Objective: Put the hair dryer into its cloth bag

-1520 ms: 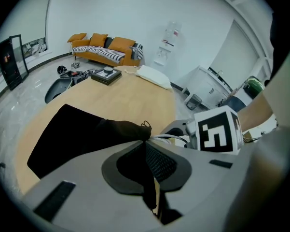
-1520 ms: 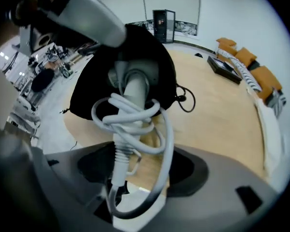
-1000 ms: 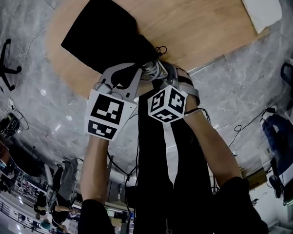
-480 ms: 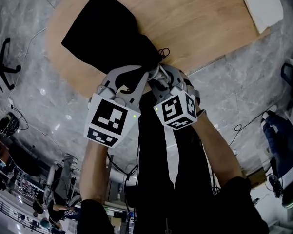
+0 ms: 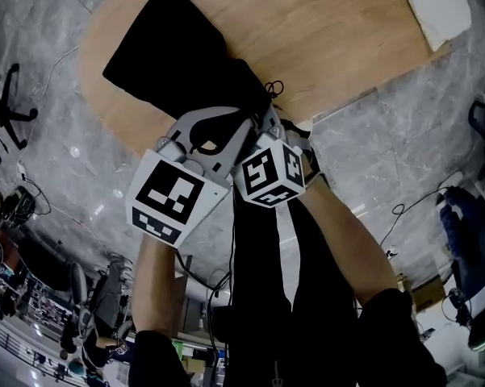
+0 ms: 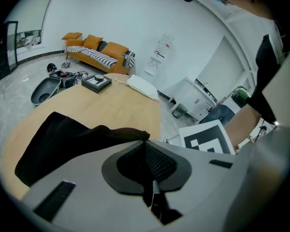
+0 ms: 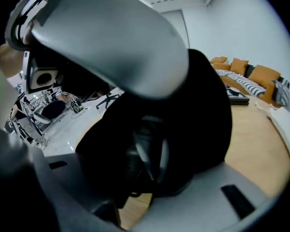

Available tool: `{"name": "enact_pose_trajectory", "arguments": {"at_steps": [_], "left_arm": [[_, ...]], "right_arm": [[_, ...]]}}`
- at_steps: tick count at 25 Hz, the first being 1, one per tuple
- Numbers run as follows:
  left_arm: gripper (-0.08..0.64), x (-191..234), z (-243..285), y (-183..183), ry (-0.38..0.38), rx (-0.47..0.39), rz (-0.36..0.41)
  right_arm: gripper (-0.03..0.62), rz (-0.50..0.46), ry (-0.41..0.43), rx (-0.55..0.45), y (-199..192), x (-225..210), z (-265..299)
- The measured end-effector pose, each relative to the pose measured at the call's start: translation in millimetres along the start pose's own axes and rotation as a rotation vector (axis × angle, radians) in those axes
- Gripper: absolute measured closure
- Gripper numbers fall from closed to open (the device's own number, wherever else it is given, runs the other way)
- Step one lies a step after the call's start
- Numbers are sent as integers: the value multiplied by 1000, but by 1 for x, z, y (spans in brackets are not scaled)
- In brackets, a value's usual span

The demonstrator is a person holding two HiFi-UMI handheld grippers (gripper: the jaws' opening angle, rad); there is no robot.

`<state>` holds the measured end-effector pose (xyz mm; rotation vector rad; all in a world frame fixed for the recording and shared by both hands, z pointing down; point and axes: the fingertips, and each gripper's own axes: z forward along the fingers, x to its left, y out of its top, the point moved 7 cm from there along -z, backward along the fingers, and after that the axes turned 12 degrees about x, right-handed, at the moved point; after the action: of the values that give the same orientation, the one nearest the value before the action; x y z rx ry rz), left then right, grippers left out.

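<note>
One black drawstring cloth bag point(image 5: 173, 55) on an oval pale-wood table point(image 5: 331, 31) — mouth end at the near edge, taken up by both tongs.

Bag flat at its far end and bulging toward the mouth. The hair dryer is not plainly seen: only a dark, glinting shape point(image 7: 147, 146) shows in the bunched mouth, and whether that is the dryer cannot be told. Tongs, item one, the left gripper point(image 6: 147, 146): jaws pressed together, pinching a fold of the bag's rim. Item two, the right gripper point(image 7: 152, 170): jaws partly apart, having just been closing, clasped on the bunched black cloth at the mouth with the glinting shape between them. The two sit just beside each other. A white flat pad point(image 5: 436, 6) lies at the table's far corner — well apart from the bag. A grey marbled floor point(image 5: 387, 135) surrounds the table.
</note>
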<state>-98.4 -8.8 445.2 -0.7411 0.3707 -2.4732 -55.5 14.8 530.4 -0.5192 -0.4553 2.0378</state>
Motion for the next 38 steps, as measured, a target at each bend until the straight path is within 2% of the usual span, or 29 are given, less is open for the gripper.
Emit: {"name": "enact_pose_trajectory", "arguments": {"at_steps": [11,16,19,23,26,28,31,33,34,36,38], "left_arm": [[537,10,0,-10,-1,-6,-45],[537,17,-6,-13,21,-12,-49],[537,24,-11,-14,41,-9,-53],[537,34,-17,-15,70,-12,-70],[537,36,-18,-14,84,-12,-67],[537,35,-18,-14,87,-12,-62],[537,34,-17,-16,75,-10,-61],[537,30,-16,-17,66,-4,-53],[537,27,-15,-17,63,0,-43],[537,22,-14,-17,55,9,-14],[537,16,-13,-17,29,10,12]], "right_arm": [[433,-72,29,34,1,4,30],[430,-126,-43,80,-1,6,37],[424,-110,-72,91,-4,5,38],[321,-117,-105,104,-10,6,33],[310,-138,-132,146,-23,8,21],[311,-115,-146,166,-35,8,11],[355,-95,-144,192,-45,9,12],[432,-129,-154,194,-44,10,16],[449,-136,-158,190,-41,10,17],[493,-104,-145,153,-34,7,16],[506,-85,-136,75,-23,6,8]]}}
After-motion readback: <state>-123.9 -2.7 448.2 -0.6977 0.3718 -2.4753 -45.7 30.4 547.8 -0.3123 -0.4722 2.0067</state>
